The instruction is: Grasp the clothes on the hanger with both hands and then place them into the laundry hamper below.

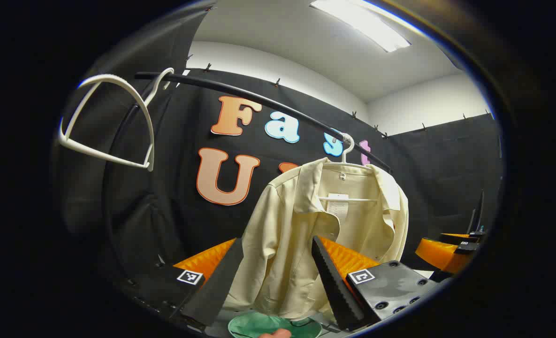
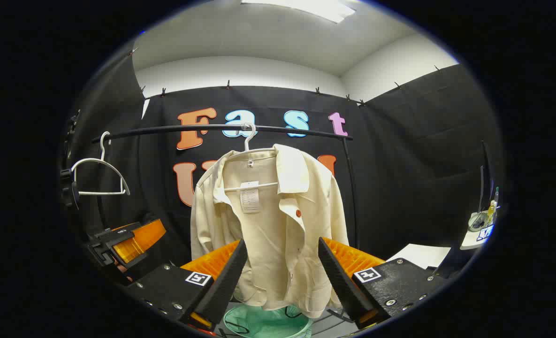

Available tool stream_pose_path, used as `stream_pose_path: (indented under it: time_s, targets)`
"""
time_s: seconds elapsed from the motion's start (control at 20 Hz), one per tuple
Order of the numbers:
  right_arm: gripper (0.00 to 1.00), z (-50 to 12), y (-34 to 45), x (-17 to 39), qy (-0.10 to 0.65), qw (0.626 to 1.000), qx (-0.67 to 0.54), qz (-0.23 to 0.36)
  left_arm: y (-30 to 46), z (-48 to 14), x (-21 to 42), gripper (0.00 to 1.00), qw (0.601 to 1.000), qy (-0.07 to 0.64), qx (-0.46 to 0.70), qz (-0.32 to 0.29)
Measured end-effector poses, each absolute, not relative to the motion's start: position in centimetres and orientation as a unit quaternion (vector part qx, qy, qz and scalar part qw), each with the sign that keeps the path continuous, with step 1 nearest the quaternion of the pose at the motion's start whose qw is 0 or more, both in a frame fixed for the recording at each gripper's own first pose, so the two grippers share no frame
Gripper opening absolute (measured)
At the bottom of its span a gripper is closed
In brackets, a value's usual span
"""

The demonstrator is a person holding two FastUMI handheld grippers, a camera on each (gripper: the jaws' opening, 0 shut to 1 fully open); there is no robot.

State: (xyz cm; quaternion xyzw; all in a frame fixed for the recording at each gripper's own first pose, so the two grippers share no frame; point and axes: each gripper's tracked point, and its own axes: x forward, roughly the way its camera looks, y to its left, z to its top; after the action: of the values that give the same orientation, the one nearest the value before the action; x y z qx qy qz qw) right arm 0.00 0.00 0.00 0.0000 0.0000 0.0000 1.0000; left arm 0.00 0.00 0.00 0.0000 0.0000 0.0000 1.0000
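A cream shirt [image 2: 270, 225] hung on a white hanger [image 2: 248, 141] from the black rail [image 2: 202, 128], straight at twelve o'clock of both grippers. The left gripper [image 1: 278, 277] and right gripper [image 2: 282, 277] had their fingers spread, touching nothing, with the green hamper [image 2: 266, 324] below the shirt.

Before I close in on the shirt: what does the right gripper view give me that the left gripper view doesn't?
Right gripper view: an orange button on the shirt front, the rail's upright post, a small shelf with bottles at far right, and the left gripper low on the left.

Left gripper view: the empty hanger large and close up, and the right gripper at the right edge.

Both: the cream shirt hanging on its white hanger from the black rail, the green hamper below it, each gripper's own fingers open, short of the fabric.
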Motion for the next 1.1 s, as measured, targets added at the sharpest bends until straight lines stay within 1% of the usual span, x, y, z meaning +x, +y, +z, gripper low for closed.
stream_pose_path:
  time_s: [0.05,0.1,0.15,0.2,0.4,0.45,0.5,0.55,0.6,0.65,0.75,0.8,0.9,0.95,1.0,1.05,1.1]
  targets:
    - [0.95,0.0,0.1,0.0,-0.001,1.000,-0.001,0.001,0.0,0.1,-0.1,0.96,1.000,-0.001,-0.001,0.001]
    - [0.95,0.1,0.2,-0.1,-0.001,1.000,-0.002,0.003,0.1,0.1,-0.3,1.00,1.000,-0.002,-0.001,0.003]
    - [0.95,0.0,0.4,0.0,0.000,1.000,-0.002,0.005,0.1,0.1,-0.3,1.00,1.000,-0.002,-0.002,0.004]
    - [0.95,0.0,0.5,0.0,0.001,1.000,-0.003,0.007,0.2,0.1,-0.3,0.96,1.000,-0.001,-0.002,0.005]
    - [0.95,0.0,0.5,0.1,0.000,1.000,-0.003,0.007,0.1,-0.3,-0.2,0.97,1.000,0.003,-0.003,0.005]
    - [0.95,-0.2,0.4,0.2,0.002,1.000,-0.002,0.007,0.1,-0.4,-0.2,1.00,1.000,0.003,-0.003,0.006]
    - [0.95,-0.2,0.4,0.3,0.004,1.000,-0.002,0.007,0.2,-0.3,-0.1,1.00,1.000,0.003,-0.003,0.007]
    - [0.95,-0.3,0.4,0.4,0.004,1.000,-0.002,0.006,0.2,-0.4,0.0,0.96,1.000,0.003,-0.004,0.008]
    - [0.95,-0.3,0.4,0.5,0.004,1.000,-0.002,0.006,0.2,-0.5,0.0,1.00,1.000,0.004,-0.003,0.009]
    - [0.95,-0.4,0.4,0.7,0.004,1.000,-0.002,0.005,0.3,-0.6,0.2,0.96,1.000,0.005,-0.003,0.009]
    - [0.95,-0.7,0.4,0.7,0.006,1.000,-0.001,0.006,0.5,-0.6,0.2,0.96,1.000,0.006,-0.004,0.011]
    - [0.95,-0.7,0.4,0.8,0.007,1.000,-0.001,0.006,0.6,-0.7,0.2,1.00,1.000,0.006,-0.003,0.012]
    - [0.95,-0.8,0.6,0.9,0.008,1.000,-0.001,0.006,0.7,-0.8,0.3,1.00,1.000,0.007,-0.003,0.013]
    - [0.95,-0.9,0.7,0.9,0.009,1.000,-0.001,0.006,0.7,-0.9,0.3,0.96,1.000,0.008,-0.003,0.013]
    - [0.95,-1.0,0.7,0.9,0.010,1.000,-0.001,0.007,0.8,-0.9,0.3,1.00,1.000,0.009,-0.004,0.013]
    - [0.95,-1.1,0.8,1.0,0.011,1.000,-0.001,0.006,0.8,-1.0,0.4,0.96,1.000,0.009,-0.005,0.012]
    - [0.95,-1.2,0.8,1.2,0.013,1.000,-0.001,0.005,0.8,-1.1,0.5,0.96,1.000,0.010,-0.006,0.011]
